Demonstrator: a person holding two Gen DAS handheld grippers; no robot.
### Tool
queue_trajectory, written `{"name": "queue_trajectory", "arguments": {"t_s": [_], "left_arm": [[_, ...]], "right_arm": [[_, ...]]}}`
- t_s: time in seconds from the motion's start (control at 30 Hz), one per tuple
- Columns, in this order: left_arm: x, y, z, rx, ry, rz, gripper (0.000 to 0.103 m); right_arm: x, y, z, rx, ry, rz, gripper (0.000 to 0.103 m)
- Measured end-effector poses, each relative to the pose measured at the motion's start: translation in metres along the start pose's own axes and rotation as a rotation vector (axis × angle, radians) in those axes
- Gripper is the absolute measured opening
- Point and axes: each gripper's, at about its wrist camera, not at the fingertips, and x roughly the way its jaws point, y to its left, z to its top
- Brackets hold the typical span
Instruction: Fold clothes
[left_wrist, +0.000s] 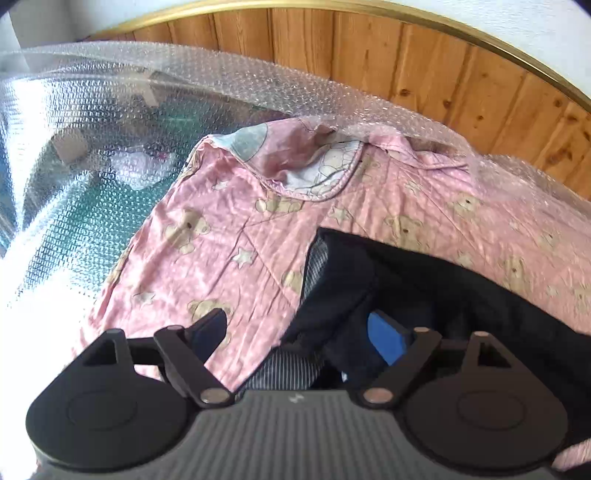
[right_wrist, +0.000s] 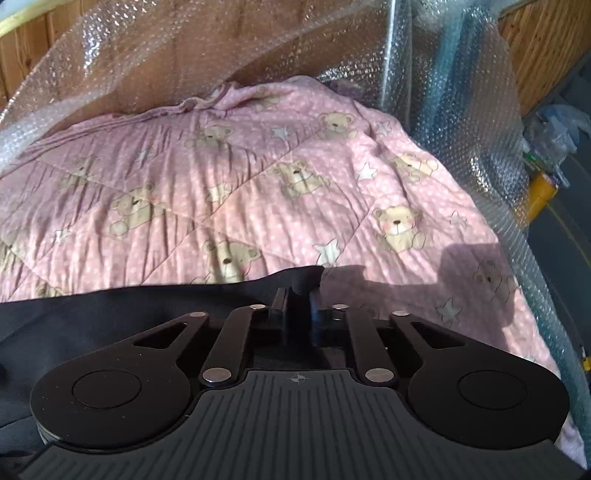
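Softly crumpled, your dark garment (left_wrist: 424, 280) lay on the pink quilted teddy-bear blanket (left_wrist: 229, 236), striped lining showing. Your left gripper (left_wrist: 303, 332) stood wide over its edge; your right gripper (right_wrist: 298, 295) pinched a fold narrowly. Bubble wrap (left_wrist: 92, 122) surrounded them.

No readable text anywhere.
Only a small unlettered mark stands on each gripper's ribbed grey body, near its front edge; the pink quilt bears bears and stars, no words.
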Motion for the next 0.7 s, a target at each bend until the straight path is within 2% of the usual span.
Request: {"name": "queue_trajectory", "arguments": {"t_s": [0.03, 0.17, 0.27, 0.33, 0.4, 0.5, 0.57, 0.6, 0.67, 0.7], "left_arm": [[0.016, 0.003, 0.01, -0.036, 0.011, -0.003, 0.086], [0.064, 0.014, 0.032, -0.137, 0.094, -0.076, 0.086], [0.076, 0.016, 0.039, -0.137, 0.108, -0.141, 0.084], [0.072, 0.021, 0.041, -0.164, 0.1, -0.196, 0.084], [0.068, 0.03, 0.04, -0.208, 0.12, -0.287, 0.088], [0.081, 0.034, 0.039, -0.254, 0.207, -0.411, 0.088], [0.094, 0.027, 0.04, -0.246, 0.249, -0.442, 0.085], [0.1, 0.023, 0.041, -0.236, 0.268, -0.449, 0.062], [0.105, 0.013, 0.046, -0.209, 0.276, -0.473, 0.008], [0.097, 0.007, 0.052, -0.193, 0.241, -0.507, 0.007]], "right_arm": [[-0.008, 0.003, -0.005, 0.0, -0.011, -0.003, 0.056], [-0.035, 0.012, -0.015, -0.005, -0.021, 0.019, 0.063], [-0.051, 0.019, -0.022, -0.023, -0.028, 0.019, 0.075], [-0.058, 0.023, -0.026, -0.038, -0.028, 0.02, 0.076], [-0.064, 0.026, -0.029, -0.036, -0.027, 0.002, 0.077], [-0.067, 0.027, -0.033, 0.005, -0.028, -0.021, 0.079], [-0.066, 0.03, -0.035, 0.021, -0.028, -0.045, 0.08], [-0.066, 0.031, -0.036, 0.029, -0.028, -0.057, 0.081], [-0.065, 0.035, -0.038, 0.034, -0.024, -0.074, 0.082], [-0.065, 0.036, -0.038, 0.029, -0.023, -0.075, 0.082]]}}
